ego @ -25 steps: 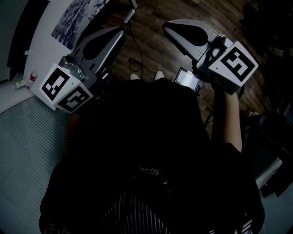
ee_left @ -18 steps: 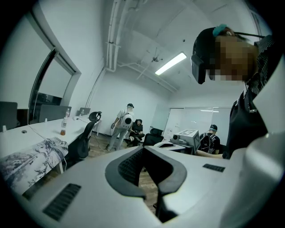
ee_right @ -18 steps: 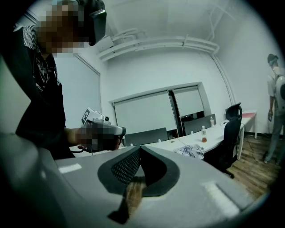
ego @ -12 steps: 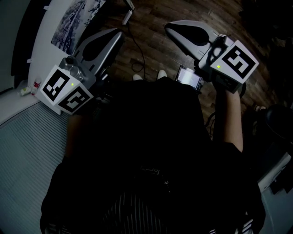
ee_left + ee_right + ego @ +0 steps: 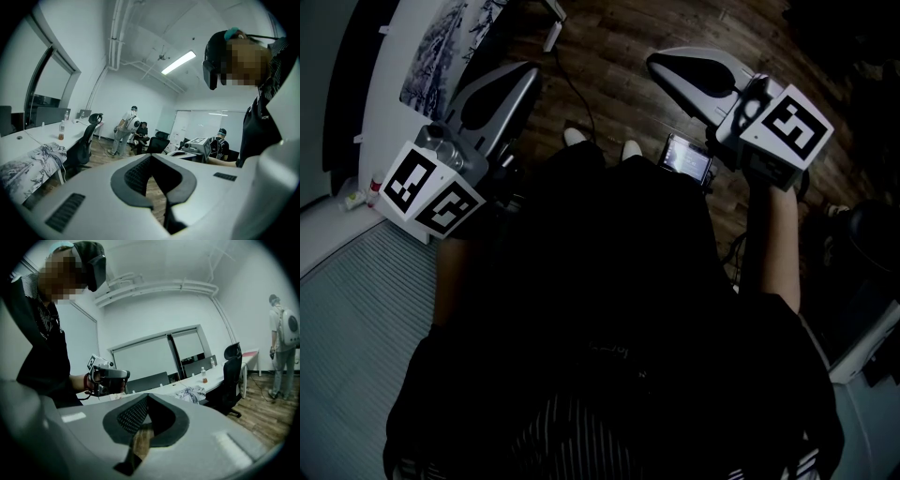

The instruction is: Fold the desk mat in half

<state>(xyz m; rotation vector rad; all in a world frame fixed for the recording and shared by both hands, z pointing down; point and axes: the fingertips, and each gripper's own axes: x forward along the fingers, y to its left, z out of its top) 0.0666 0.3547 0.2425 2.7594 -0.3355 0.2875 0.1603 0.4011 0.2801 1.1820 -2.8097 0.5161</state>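
Note:
The desk mat [image 5: 441, 42], pale with a dark ink pattern, lies on a white desk [image 5: 375, 103] at the head view's upper left, an arm's reach from both grippers. It also shows in the left gripper view as a crumpled-looking mat [image 5: 33, 161] and, far off, in the right gripper view as the same mat [image 5: 190, 393]. My left gripper [image 5: 528, 71] is held in front of the person's body, jaws shut and empty. My right gripper [image 5: 653, 59] hangs at the same height, shut with nothing in it. Both point over the wooden floor.
A dark wooden floor [image 5: 609, 56] with a cable [image 5: 581, 103] lies below the grippers. A bottle [image 5: 61, 131] stands on the desk. Black office chairs [image 5: 86, 140] stand beside it. Several people [image 5: 126, 129] stand or sit across the room. A ribbed grey surface [image 5: 356, 309] is at the left.
Both grippers have drifted slightly, the left one toward the desk. The head view has shifted, so the person's shoes show more. Both grippers stay shut.

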